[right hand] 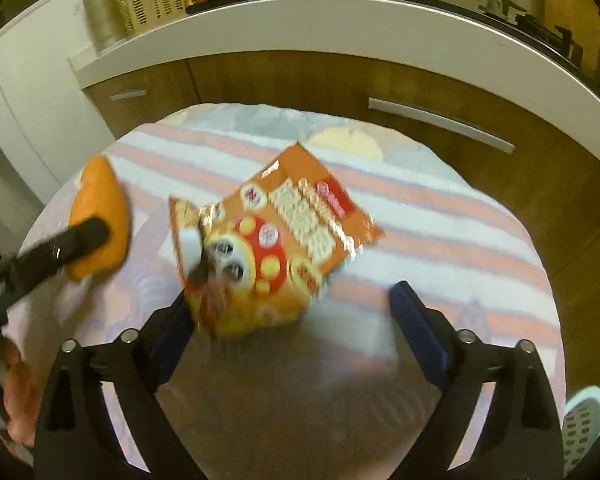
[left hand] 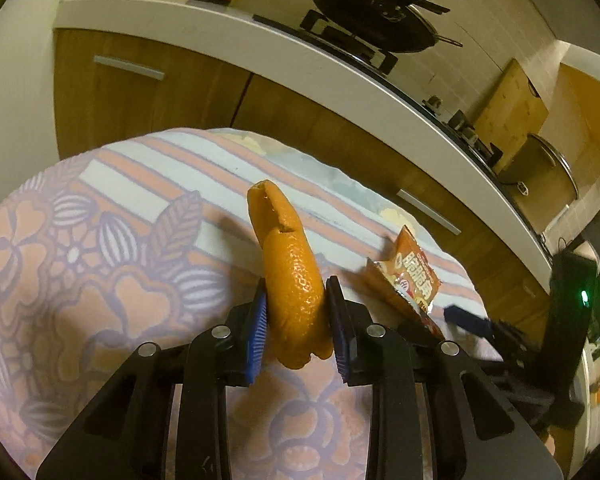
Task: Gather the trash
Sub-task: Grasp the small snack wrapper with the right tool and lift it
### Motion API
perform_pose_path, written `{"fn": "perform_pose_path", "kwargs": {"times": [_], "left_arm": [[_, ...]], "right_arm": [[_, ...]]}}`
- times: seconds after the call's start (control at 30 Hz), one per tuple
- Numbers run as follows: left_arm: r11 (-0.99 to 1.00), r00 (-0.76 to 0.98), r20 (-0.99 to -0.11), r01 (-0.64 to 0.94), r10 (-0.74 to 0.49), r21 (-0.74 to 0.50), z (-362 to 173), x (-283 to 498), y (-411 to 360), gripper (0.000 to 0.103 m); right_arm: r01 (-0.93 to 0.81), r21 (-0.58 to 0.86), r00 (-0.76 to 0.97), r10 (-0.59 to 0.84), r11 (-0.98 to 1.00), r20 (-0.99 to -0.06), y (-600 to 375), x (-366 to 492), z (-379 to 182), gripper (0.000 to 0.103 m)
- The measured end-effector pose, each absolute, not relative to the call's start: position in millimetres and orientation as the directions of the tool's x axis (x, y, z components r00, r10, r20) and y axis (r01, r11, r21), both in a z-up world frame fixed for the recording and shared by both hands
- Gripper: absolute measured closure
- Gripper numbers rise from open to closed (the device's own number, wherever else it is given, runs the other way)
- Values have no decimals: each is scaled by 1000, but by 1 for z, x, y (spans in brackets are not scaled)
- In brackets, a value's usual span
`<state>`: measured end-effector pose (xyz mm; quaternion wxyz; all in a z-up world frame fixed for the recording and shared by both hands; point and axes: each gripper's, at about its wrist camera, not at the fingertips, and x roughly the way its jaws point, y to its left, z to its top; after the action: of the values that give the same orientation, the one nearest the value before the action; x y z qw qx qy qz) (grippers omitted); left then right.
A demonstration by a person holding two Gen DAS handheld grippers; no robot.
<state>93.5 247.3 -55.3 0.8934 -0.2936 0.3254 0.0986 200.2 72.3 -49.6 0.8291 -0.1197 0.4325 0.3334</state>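
Orange peel (left hand: 294,280): bright orange, dimpled. Snack packet (right hand: 276,236): orange, with red and yellow dots and white print. Desk cloth (left hand: 112,240): peach and lilac flowers, pale blue stripes. Tool pads (left hand: 259,332): blue on black. Cabinets (left hand: 148,92): brown wood.

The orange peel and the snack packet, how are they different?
The orange peel is plain, thick and curled; the snack packet is flat and printed with pictures. The peel is pinched in the left gripper; the packet sits between the open fingers of the right gripper, not yet squeezed. Both are orange trash.
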Motion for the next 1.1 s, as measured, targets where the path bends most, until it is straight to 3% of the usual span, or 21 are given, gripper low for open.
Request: {"fn": "perform_pose_path", "kwargs": {"times": [0.27,0.33,0.4,0.5,0.63,1.1], "left_arm": [[802,771,-637,-372,-13,-467,-59,89,248,76],[809,769,-639,-376,1,-452,-58,89,246,76],[815,770,-638,-378,13,-439,-56,90,243,76],[827,771,-637,-378,32,-416,-53,91,240,76],[836,775,-631,-371,39,-404,-51,91,238,76],[878,814,-581,-272,-9,-393,-30,89,208,76]], "right_arm": [[-682,40,416,433,730,-800,105,213,-52,11],[-686,-1,443,417,728,-794,109,209,-51,23],[-697,-3,448,433,717,-782,109,204,-49,40],[-699,4,455,449,715,-769,105,201,-47,76],[-693,42,445,473,720,-761,97,203,-45,94],[-649,80,520,518,757,-679,48,179,-13,97]]}}
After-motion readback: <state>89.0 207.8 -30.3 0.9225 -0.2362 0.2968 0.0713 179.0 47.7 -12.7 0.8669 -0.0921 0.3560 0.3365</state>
